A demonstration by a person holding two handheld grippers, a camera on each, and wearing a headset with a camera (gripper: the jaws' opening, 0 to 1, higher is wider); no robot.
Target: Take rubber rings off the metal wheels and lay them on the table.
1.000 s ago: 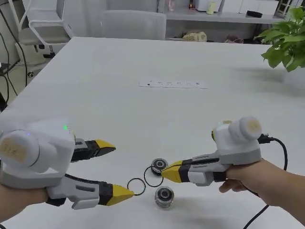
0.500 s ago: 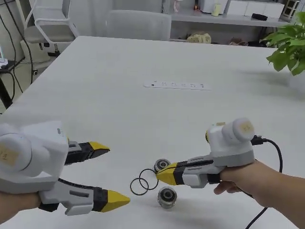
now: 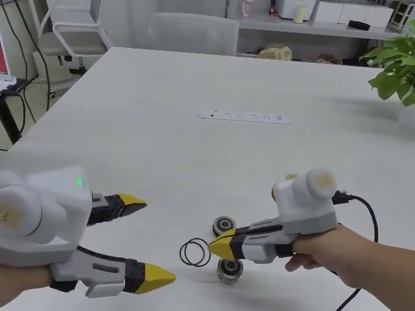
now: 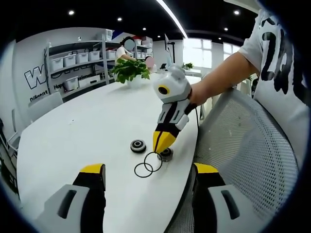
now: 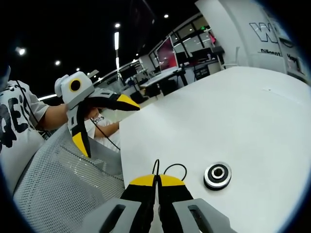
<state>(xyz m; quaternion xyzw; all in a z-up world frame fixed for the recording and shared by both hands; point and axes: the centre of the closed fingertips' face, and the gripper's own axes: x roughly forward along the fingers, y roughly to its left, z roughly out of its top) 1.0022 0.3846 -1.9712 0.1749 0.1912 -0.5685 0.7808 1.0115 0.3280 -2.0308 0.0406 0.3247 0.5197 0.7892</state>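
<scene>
Two thin black rubber rings (image 3: 194,253) overlap on the white table (image 3: 194,149), just left of two metal wheels (image 3: 224,225) (image 3: 230,269). My right gripper (image 3: 216,247) is shut, its yellow tip pinching the edge of one ring (image 5: 156,167) while the other loop (image 5: 175,169) lies beside it. One wheel (image 5: 217,175) sits to the right of that tip. My left gripper (image 3: 148,241) hangs open to the left of the rings, holding nothing. In the left gripper view the rings (image 4: 148,166) and both wheels (image 4: 138,145) (image 4: 166,154) lie ahead, under the right gripper (image 4: 162,141).
A white power strip (image 3: 245,116) lies mid-table. A green plant (image 3: 397,65) stands at the far right, and chairs (image 3: 188,32) line the far edge. A cable (image 3: 366,210) trails from the right gripper. A mesh chair (image 4: 243,145) stands by the near table edge.
The right gripper has drawn its ring left and toward me, so the two rings now overlap. The left gripper stayed open in about the same place. The head camera shifted slightly.
</scene>
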